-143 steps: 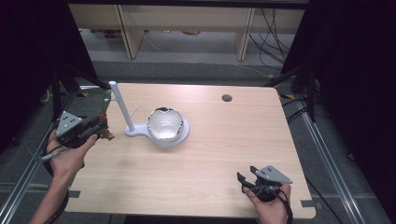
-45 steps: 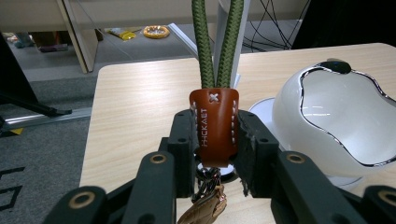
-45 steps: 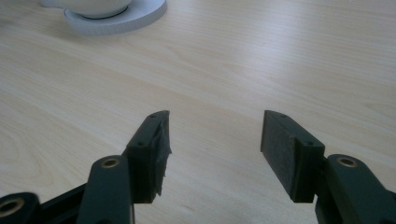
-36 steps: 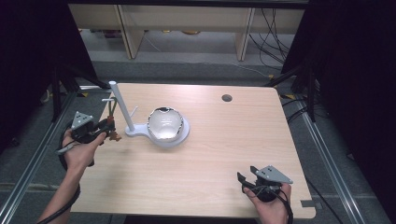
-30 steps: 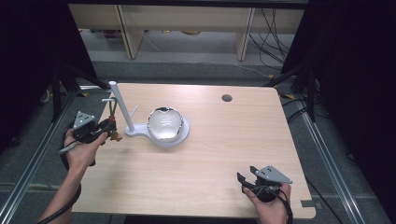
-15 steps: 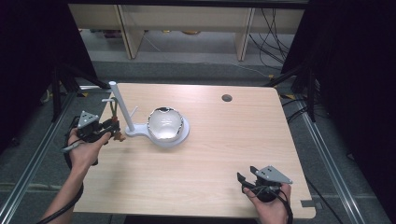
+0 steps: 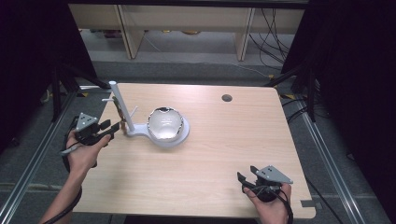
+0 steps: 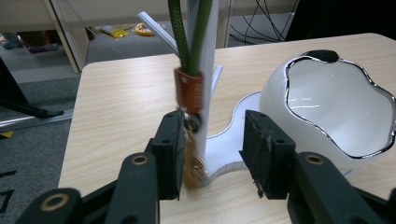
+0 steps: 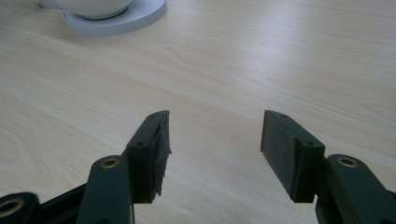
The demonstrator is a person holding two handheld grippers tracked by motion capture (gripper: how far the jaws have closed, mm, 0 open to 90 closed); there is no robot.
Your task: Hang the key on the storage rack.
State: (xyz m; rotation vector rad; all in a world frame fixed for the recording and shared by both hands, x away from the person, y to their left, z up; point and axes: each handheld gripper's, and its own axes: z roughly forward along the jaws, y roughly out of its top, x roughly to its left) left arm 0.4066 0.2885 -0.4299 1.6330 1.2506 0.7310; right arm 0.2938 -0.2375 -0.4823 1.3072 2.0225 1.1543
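Note:
A white stand has an upright pole (image 7: 119, 105) (image 8: 208, 70) with short pegs. A shiny white bowl (image 7: 164, 123) (image 8: 327, 107) sits on its round base (image 7: 184, 135). A green cord (image 8: 189, 32) hangs down from a peg and carries an orange-brown tag (image 8: 189, 91) with a small metal charm below. My left gripper (image 7: 114, 125) (image 8: 212, 140) is right at the pole's foot. Its jaws have just been opening, and the tag hangs loose between them, close to the left pad. My right gripper (image 7: 247, 173) (image 9: 215, 135) rests open at the table's near right with nothing between its jaws.
A round cable hole (image 7: 227, 98) lies in the wooden table (image 7: 233, 135) at the far right. Metal rails run along both sides of the table. Shelving legs and cables stand on the floor beyond the far edge.
The left gripper's jaws have spread apart off the hanging tag. Over the longer span the left hand came lower and closer to the stand. The right hand has kept still.

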